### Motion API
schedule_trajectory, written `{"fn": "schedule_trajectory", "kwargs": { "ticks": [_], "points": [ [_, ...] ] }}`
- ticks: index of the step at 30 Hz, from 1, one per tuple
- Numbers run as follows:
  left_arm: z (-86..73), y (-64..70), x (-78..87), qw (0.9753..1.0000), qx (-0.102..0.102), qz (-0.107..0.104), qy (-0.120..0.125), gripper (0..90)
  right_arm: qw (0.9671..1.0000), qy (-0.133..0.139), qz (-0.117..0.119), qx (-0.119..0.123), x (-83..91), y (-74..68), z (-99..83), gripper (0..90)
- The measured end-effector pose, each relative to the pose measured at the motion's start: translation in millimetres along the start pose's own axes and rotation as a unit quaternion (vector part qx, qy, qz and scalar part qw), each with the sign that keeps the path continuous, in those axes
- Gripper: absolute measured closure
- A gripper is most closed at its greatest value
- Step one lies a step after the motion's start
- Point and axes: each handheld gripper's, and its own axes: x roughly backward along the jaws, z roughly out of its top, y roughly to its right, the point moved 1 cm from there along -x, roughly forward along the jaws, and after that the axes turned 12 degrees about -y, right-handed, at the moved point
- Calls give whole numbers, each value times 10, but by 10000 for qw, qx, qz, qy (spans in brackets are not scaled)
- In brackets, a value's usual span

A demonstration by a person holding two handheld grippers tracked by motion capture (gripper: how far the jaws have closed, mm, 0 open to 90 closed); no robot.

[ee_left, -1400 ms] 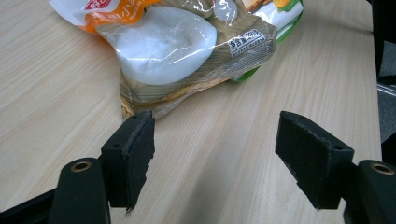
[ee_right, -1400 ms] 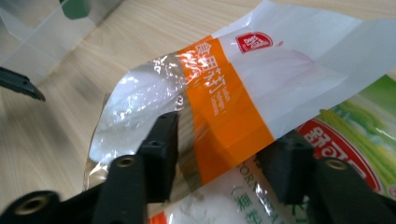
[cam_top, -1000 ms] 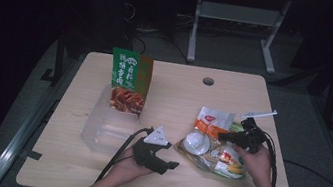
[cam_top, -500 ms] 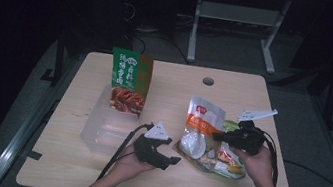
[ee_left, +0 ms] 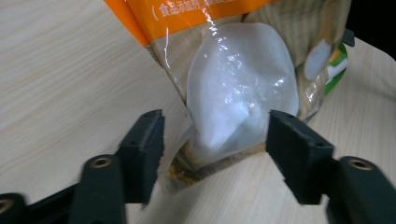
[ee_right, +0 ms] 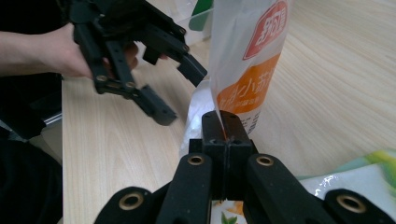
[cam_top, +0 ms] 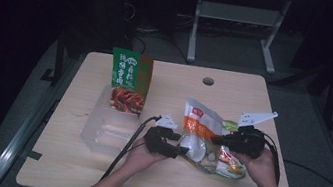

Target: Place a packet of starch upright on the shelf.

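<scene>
A dark room surrounds the pale wooden table (cam_top: 160, 183), with a metal stand on the floor behind it. We hold tongs in each hand, forearms coming in from the near edge. Our right tongs (ee_right: 225, 122) are clamped tight on the edge of an orange-and-white pouch (cam_top: 198, 124), holding it up on end near the middle-right of the table. Our left tongs (ee_left: 215, 140) stand wide, one jaw on either side of the pouch's clear lower part, where a white lump shows through the film; neither jaw presses it. Our left hand (cam_top: 142, 151) rests low on the table. More packets (cam_top: 229, 166) lie flat under the right hand (cam_top: 261, 167). To the left sits a clear tub (cam_top: 103, 126) with a green bag (cam_top: 126, 79) standing upright at its far end.
</scene>
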Motion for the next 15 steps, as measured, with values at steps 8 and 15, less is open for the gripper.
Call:
{"fn": "schedule_trajectory", "kwargs": {
  "ticks": [8,15],
  "points": [
    [33,-21,-47,9994,265,-63,190,625,9999,-95,-18,-38,-24,39,-11,899],
    [62,-50,-5,9989,383,-29,280,813,9999,-129,-33,-75,-40,72,-5,899]
  ]
}}
